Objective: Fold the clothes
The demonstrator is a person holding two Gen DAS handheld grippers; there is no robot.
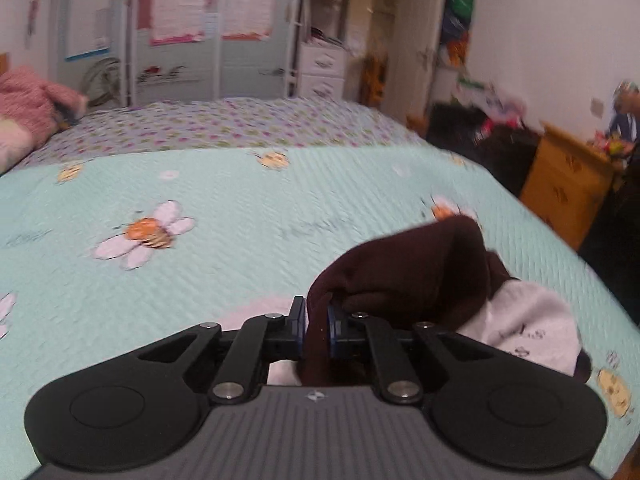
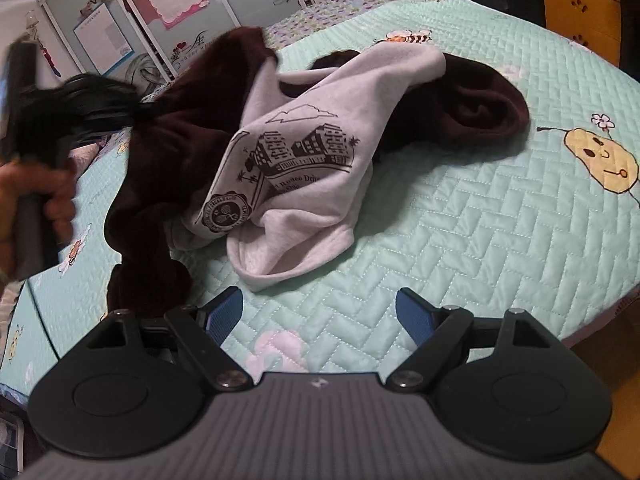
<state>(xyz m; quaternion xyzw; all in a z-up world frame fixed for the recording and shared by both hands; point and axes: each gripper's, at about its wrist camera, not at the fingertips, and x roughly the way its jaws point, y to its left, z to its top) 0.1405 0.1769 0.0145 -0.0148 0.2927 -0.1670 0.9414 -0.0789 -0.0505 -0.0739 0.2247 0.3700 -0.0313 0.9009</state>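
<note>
- Left wrist view: at the bottom centre of the frame, your left gripper (image 1: 316, 326) is clamped on a fold of the dark brown garment (image 1: 404, 268); the cloth rises between the two blue pads and drapes off to the right.
- Just right of it, a patch of the white printed sweatshirt (image 1: 532, 320) lies on the mint quilted bedspread (image 1: 240, 216).
- Right wrist view: at the bottom, your right gripper (image 2: 318, 320) stands wide apart with only bedspread between its fingers.
- Beyond it, mid-frame, the sweatshirt and the brown garment lie crumpled and tangled together.
- At the left edge, your hand (image 2: 38, 196) grips the handle of the left tool, blurred.
- Upper right, a yellow wooden cabinet (image 2: 580, 4) stands past the bed.
</note>
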